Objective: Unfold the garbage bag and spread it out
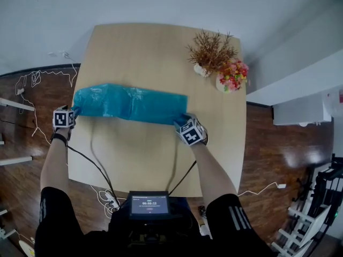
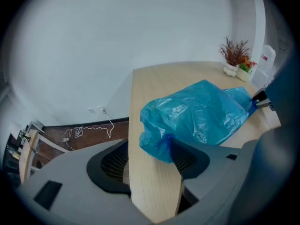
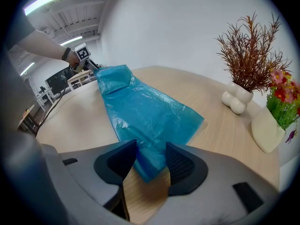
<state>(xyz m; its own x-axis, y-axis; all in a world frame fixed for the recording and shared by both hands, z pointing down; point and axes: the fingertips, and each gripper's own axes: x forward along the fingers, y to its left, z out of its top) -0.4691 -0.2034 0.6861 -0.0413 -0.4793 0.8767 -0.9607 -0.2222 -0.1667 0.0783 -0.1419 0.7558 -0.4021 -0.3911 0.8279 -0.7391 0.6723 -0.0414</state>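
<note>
Stretching wide under both tools is the pale wooden tabletop [image 1: 155,52], and across it lies the crinkled blue plastic garbage bag [image 1: 128,103], a long flattened strip that runs from the left gripper [image 2: 147,149] over to the right gripper [image 3: 151,149]. The bag is still folded into a narrow band rather than opened out.

Over to the left gripper: its jaws stand wide apart, released, straddling the table's edge. The rumpled end of the bag sits just ahead of them, and one fold brushes the pad on the side nearer the other tool. The far pad is clear of the film.

Now the right gripper: its jaws are parted too, angled down at the table, with the bag's near corner lying between them. The film touches both pads but is not squeezed flat, so nothing is grasped.

Beyond the right gripper and off to its outer side, well apart from the bag, stand two containers. The white bulbous ceramic vase [image 3: 237,99] holds a spray of dried brown twigs [image 3: 251,55]. Just beside it, the cream vase [image 3: 267,130] holds a bunch of red, pink and yellow flowers [image 3: 283,97].
</note>
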